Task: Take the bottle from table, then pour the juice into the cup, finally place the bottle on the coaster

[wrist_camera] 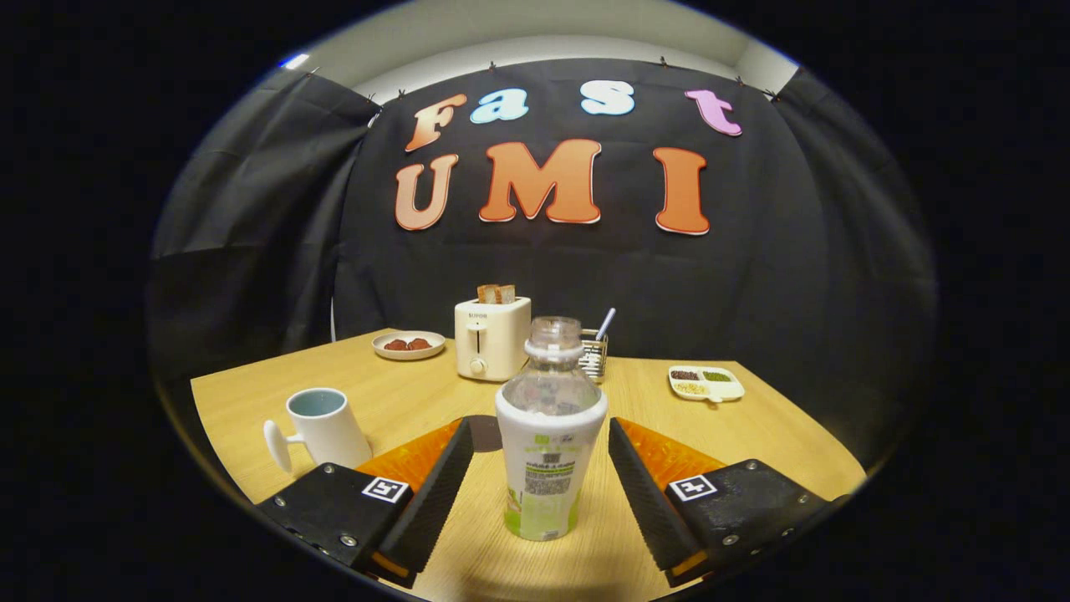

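— Nearest of all is the gripper (541,468), its two fingers spread wide, one on each side of the clear plastic bottle with the white and green label sleeve (549,435). Neither finger presses on it; bare wood shows in the gap on both sides.

— And how does the bottle stand?

— Upright on the light wooden table (401,401), long axis vertical, its open neck pointing straight up with no cap on it. It sits between the fingers. The upper part is see-through, and I cannot tell how much juice is inside because the sleeve hides the lower part.

— Next in size?

— Beyond the bottle, near the booth wall, a cream two-slot toaster (491,337) with browned bread slices sticking out of the top. To the left, just beside the left finger, a white ceramic mug with a pale blue inside (322,428), handle turned toward the camera side and left.

— Any coaster?

— A dark round flat shape (486,433) peeks out between the left finger and the bottle; most of it is covered, so I can only call it a probable coaster.

— Smaller things?

— A round beige plate with reddish-brown pieces (409,344) left of the toaster, a white divided dish holding small portions of seeds or grains (706,383) far right, and a wire holder with a utensil handle sticking up (595,347), half hidden behind the bottle neck.
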Available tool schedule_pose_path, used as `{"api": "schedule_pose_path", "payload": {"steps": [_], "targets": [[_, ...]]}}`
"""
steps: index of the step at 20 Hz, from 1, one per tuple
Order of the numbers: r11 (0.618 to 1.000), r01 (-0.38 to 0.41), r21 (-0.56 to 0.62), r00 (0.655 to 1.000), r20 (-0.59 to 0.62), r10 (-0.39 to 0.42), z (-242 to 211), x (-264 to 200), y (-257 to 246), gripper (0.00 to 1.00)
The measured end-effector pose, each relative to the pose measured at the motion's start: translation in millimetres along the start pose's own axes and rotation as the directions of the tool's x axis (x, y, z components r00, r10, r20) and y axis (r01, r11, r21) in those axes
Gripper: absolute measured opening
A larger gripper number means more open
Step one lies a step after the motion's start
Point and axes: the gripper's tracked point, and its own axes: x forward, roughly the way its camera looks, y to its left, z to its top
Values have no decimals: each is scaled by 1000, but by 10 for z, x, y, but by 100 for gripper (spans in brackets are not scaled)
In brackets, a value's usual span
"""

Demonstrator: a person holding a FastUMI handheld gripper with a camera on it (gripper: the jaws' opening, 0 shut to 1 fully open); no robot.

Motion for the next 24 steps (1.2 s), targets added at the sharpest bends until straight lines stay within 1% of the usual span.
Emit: {"api": "schedule_pose_path", "payload": {"steps": [4, 6, 7, 8, 9, 12, 13, 16, 18, 20, 24], "targets": [[999, 21, 37, 999, -42, -20, -206, 71, -70, 94], [997, 35, 64, 998, -59, -32, -281, 100, -107, 87], [996, 26, 81, 997, -68, -21, -323, 113, -73, 78], [995, 20, 95, 997, -79, -13, -364, 130, -47, 75], [995, 23, 96, 996, -89, -15, -406, 141, -53, 70], [997, 43, 67, 996, -83, -37, -426, 141, -52, 67], [997, 49, 62, 996, -83, -44, -432, 139, -57, 65], [995, 54, 78, 995, -91, -47, -416, 148, -38, 62], [996, 55, 76, 997, -62, -51, -313, 132, -26, 62], [997, 56, 50, 998, -23, -55, -161, 117, 1, 62], [998, 55, -42, 998, 29, -54, 83, 127, 112, 62]]}}
